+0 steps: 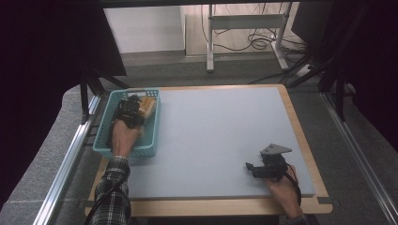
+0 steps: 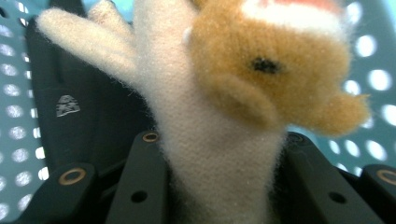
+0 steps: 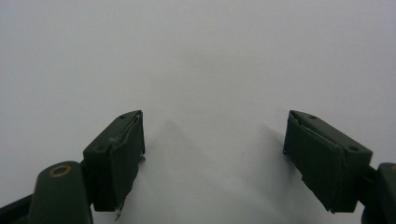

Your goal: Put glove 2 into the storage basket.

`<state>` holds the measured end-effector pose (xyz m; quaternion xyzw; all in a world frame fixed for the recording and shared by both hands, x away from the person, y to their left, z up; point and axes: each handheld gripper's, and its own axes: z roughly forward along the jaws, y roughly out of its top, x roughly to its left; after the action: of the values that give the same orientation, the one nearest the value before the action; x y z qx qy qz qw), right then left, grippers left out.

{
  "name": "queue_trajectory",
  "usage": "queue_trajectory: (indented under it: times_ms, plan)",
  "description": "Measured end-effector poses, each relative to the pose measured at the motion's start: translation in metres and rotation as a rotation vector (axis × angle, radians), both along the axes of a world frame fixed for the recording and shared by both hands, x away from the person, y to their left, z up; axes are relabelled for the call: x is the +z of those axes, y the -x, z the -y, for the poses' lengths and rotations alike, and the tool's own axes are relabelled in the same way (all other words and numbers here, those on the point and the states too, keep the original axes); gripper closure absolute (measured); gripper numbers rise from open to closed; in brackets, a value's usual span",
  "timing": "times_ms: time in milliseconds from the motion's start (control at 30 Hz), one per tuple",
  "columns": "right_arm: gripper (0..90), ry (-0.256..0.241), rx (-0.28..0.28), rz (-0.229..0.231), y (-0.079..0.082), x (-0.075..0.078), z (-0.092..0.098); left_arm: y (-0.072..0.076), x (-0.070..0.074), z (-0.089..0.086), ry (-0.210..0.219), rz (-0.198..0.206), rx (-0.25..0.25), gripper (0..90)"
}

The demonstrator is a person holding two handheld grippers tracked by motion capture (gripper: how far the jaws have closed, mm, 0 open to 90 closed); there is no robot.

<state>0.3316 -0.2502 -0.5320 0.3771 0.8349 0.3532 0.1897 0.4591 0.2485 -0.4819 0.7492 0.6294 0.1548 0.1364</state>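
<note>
The left gripper [image 1: 133, 108] is reaching into a teal perforated basket [image 1: 105, 126] sitting at the far left corner of the grey table mat [image 1: 220, 136]. Its jaws are clamping a plush toy [image 2: 224, 107], cream in the body and tan at the head, and the pale body is filling the gap between the two black jaws in the left gripper view. The toy is standing up out of the jaws, so its long axis is running along the gripper's own line, with the head at the far end, away from the hand, and a cream limb spreading off to the left. From the high view the toy [image 1: 149, 106] is lying inside the basket at its far right corner, just beyond the gripper's tips, its length pointing toward the far side of the table. The basket's dotted wall [image 2: 369, 79] is showing close behind the toy's head.

The right gripper [image 1: 253, 168] is resting at the near right of the mat, well apart from the basket, pointing left. Its jaws are standing wide apart with nothing between them, over bare grey mat [image 3: 210, 70].
</note>
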Motion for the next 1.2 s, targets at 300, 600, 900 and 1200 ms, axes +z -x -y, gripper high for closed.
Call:
queue_trajectory:
  times_ms: [300, 600, 900, 1200]
  plan:
    - [20.1, 0.000, 0.000, 0.000, 0.000, 0.000, 0.000, -0.016, -0.016, 0.015, 0.020, -0.068, -0.024, 64.0]
    - [20.1, 0.000, 0.000, 0.000, 0.000, 0.000, 0.000, -0.020, -0.021, 0.006, 0.092, -0.119, -0.002, 40.7]
    - [20.1, 0.000, 0.001, 0.001, 0.000, 0.000, 0.000, -0.003, 0.008, -0.002, 0.157, -0.051, -0.044, 11.7]
    - [20.1, 0.001, 0.000, 0.000, 0.000, 0.000, 0.000, 0.011, 0.032, -0.023, 0.071, 0.068, -0.023, 59.7]
